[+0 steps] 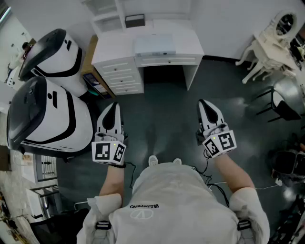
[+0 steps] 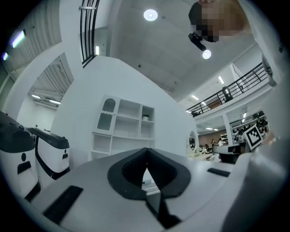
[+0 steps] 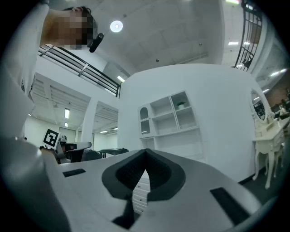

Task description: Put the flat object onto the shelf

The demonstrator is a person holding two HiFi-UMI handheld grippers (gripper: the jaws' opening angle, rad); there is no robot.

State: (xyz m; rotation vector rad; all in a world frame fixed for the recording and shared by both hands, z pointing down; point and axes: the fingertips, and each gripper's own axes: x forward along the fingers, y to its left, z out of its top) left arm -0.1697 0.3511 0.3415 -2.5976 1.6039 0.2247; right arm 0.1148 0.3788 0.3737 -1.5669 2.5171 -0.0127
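A flat pale grey object point(image 1: 155, 45) lies on top of the white desk point(image 1: 183, 38) ahead of me. Behind the desk rises a white shelf unit point(image 1: 107, 14), which also shows as open white shelves point(image 2: 124, 124) in the left gripper view and as white shelves point(image 3: 170, 118) in the right gripper view. My left gripper point(image 1: 114, 107) is held over the dark floor, well short of the desk, and is shut with nothing in it point(image 2: 146, 152). My right gripper point(image 1: 205, 103) hangs level with it on the right, also shut and empty point(image 3: 146, 152).
Two big white-and-black pod machines point(image 1: 47, 95) stand at the left. The desk has a drawer stack point(image 1: 121, 74) and a knee gap. A dark box point(image 1: 135, 20) sits on the shelf unit. White ornate furniture point(image 1: 271, 43) and a dark chair point(image 1: 281, 102) stand at the right.
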